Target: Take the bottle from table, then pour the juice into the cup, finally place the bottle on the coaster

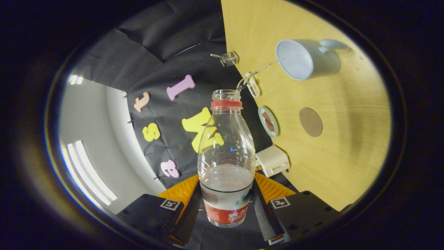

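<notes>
My gripper (226, 208) is shut on a clear plastic bottle (226, 152) with a red neck ring and a red-and-white label, both fingers pressing its lower body. The whole view is rolled sideways, so the bottle is tilted over. A thin clear stream (258, 71) runs from the open mouth into the pale blue cup (301, 59), which stands on the wooden table (347, 139) beyond the fingers. Some liquid remains in the bottle's lower part. A round brown coaster (310, 122) lies on the table nearer to me than the cup.
Along the table's edge by the booth wall sit a small round dish (268, 121), a white box (273, 160), a clear clip-like item (254, 86) and a small wire spring-like piece (229, 58). Bare wood lies around the coaster.
</notes>
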`<state>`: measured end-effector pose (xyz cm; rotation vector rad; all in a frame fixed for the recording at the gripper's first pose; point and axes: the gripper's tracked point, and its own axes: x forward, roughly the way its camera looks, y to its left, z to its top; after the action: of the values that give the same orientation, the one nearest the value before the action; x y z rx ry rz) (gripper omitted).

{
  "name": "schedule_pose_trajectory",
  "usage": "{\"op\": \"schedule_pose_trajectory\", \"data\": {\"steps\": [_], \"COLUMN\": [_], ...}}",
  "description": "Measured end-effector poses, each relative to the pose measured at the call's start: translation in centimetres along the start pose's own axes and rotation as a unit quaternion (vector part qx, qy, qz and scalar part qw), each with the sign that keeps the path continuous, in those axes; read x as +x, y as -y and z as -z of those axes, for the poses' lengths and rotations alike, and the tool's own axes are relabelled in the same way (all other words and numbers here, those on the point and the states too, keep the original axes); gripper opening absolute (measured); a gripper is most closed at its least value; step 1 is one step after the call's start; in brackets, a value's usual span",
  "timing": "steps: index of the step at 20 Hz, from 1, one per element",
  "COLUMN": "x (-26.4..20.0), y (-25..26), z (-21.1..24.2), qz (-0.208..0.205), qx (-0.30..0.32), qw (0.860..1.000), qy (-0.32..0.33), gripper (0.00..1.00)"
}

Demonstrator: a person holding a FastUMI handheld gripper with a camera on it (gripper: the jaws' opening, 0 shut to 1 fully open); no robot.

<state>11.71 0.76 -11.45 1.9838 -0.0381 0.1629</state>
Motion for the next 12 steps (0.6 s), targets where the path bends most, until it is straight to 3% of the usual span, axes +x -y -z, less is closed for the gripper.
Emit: {"op": "schedule_pose_trajectory", "data": {"steps": [12], "x": [0.3], "y": [-3.0], "z": [-0.3], "qz": [-0.027], "qx": [0.025], "qw": [0.999], "qy": [0.006], "gripper": [0.79]}}
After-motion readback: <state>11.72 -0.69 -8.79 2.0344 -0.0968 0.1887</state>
